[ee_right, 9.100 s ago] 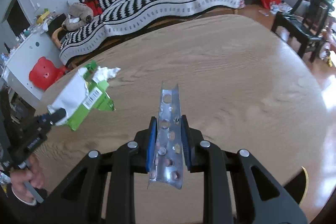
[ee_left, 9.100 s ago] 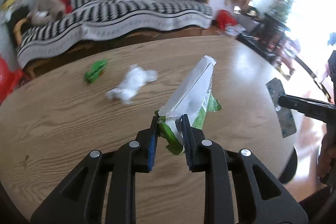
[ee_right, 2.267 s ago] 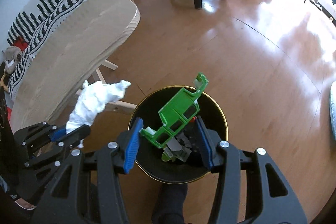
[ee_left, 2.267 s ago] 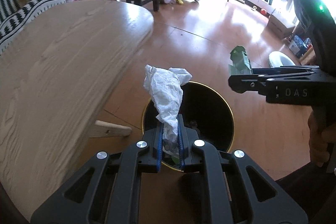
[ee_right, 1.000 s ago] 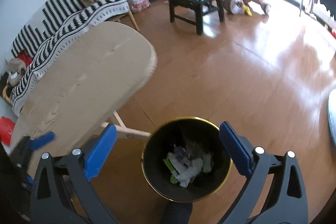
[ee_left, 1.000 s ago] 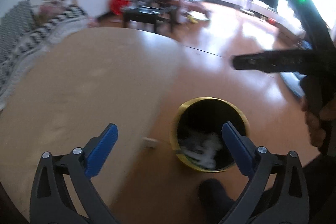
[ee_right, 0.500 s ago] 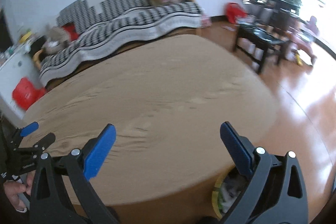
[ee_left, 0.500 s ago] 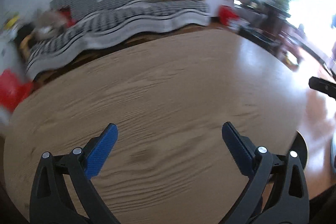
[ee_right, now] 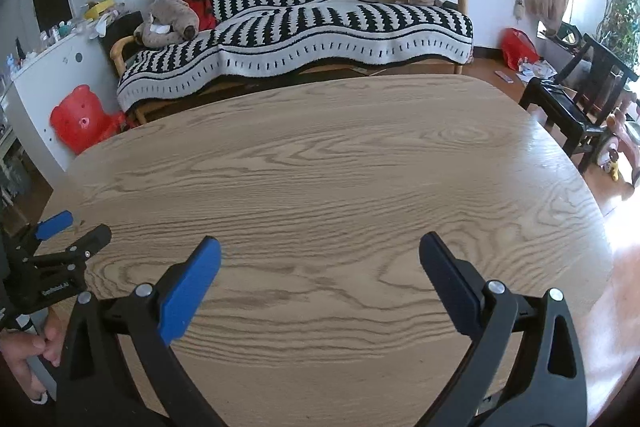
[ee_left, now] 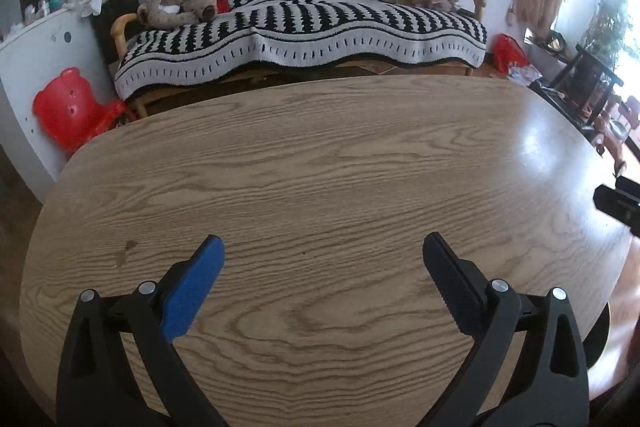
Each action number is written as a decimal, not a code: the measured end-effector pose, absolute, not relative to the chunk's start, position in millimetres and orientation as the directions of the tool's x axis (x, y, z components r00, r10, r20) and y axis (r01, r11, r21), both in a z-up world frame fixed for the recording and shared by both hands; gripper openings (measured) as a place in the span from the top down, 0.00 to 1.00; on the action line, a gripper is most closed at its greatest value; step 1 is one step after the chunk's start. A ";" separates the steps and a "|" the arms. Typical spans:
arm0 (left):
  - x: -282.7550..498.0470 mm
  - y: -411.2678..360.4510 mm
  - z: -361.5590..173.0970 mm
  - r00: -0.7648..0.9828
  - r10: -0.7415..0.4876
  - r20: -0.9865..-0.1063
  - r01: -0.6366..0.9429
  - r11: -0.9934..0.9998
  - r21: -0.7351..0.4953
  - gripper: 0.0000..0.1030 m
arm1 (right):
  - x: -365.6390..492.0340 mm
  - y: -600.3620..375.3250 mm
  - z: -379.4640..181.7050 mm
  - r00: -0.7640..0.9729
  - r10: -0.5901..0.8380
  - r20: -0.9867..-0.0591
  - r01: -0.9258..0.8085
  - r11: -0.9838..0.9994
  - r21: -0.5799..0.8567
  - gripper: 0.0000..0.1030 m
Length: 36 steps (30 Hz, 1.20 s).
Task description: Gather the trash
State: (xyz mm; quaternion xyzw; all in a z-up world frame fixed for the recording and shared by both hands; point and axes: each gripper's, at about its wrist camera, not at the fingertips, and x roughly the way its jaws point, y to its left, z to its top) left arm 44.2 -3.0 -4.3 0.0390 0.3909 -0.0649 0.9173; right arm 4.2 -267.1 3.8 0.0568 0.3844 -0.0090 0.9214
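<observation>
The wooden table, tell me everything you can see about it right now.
The table has a light wood-grain top with rounded corners, smooth enough to catch a bright window glare at its right end. A small dark mark sits near its left side. No trash shows on it in either wrist view. The left gripper and right gripper are both over its near edge, open and holding nothing. Its legs are hidden. Beyond its far edge is a striped sofa.

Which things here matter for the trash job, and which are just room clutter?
Job:
left claw, open, holding nothing
right claw, open, holding nothing
wooden table, no trash showing on it

Lying about:
striped sofa
plush toy
red bear stool
dark chair
</observation>
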 end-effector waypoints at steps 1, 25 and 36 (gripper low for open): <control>45.8 -1.9 -5.6 0.685 -0.090 -0.723 0.149 0.989 0.018 0.06 | 4.6 -265.5 1.6 0.702 0.023 -0.712 0.063 0.994 0.094 0.07; 54.4 -11.0 -17.5 0.656 -0.120 -0.745 0.159 0.987 -0.019 0.06 | 15.4 -265.5 -15.8 0.674 0.019 -0.739 0.047 0.997 0.068 0.07; 52.5 -14.2 -20.9 0.655 -0.122 -0.746 0.165 0.986 -0.015 0.06 | 13.6 -268.3 -14.9 0.675 0.017 -0.738 0.050 0.996 0.068 0.07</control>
